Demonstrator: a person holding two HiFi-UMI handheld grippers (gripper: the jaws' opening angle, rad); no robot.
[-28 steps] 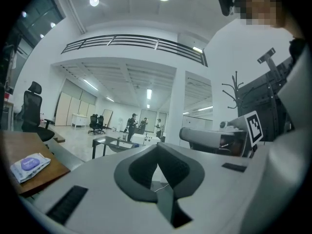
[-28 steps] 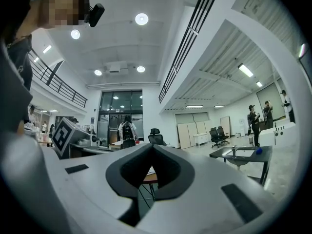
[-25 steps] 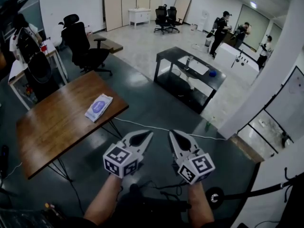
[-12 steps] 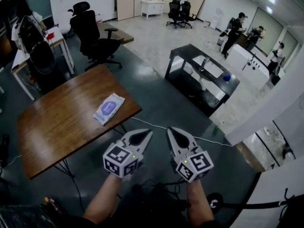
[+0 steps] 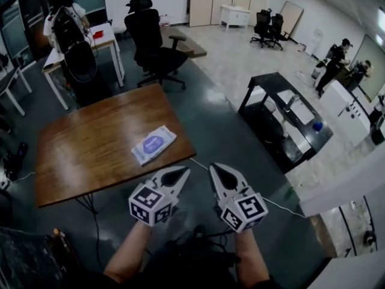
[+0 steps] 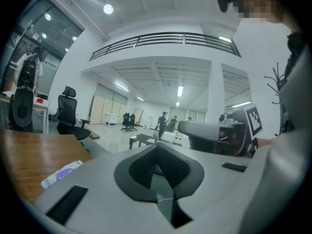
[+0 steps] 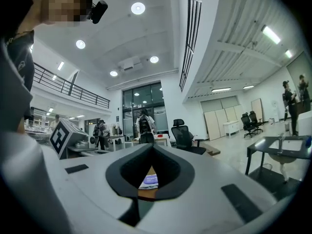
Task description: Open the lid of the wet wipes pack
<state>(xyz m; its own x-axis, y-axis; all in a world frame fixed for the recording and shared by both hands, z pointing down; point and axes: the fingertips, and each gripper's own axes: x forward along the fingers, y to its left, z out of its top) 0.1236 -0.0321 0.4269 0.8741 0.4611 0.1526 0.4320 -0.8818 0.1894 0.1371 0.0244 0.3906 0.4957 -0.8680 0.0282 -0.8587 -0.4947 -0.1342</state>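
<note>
The wet wipes pack, white with a purple lid label, lies flat near the right edge of the brown wooden table. Both grippers hang in the air over the floor, short of the table's near corner. My left gripper is shut and empty, below and right of the pack. Beside it my right gripper is also shut and empty. In the left gripper view the pack shows low at the left, past the shut jaws. The right gripper view shows the pack through the hollow of its shut gripper.
A black office chair stands behind the table, and a white desk with a backpack beyond it at the left. A black low table is at the right. A thin cable runs across the dark floor. People stand far off at the right.
The table and the pack have shifted right and nearer in the head view as I walked toward them. Both grippers stay shut, side by side.
</note>
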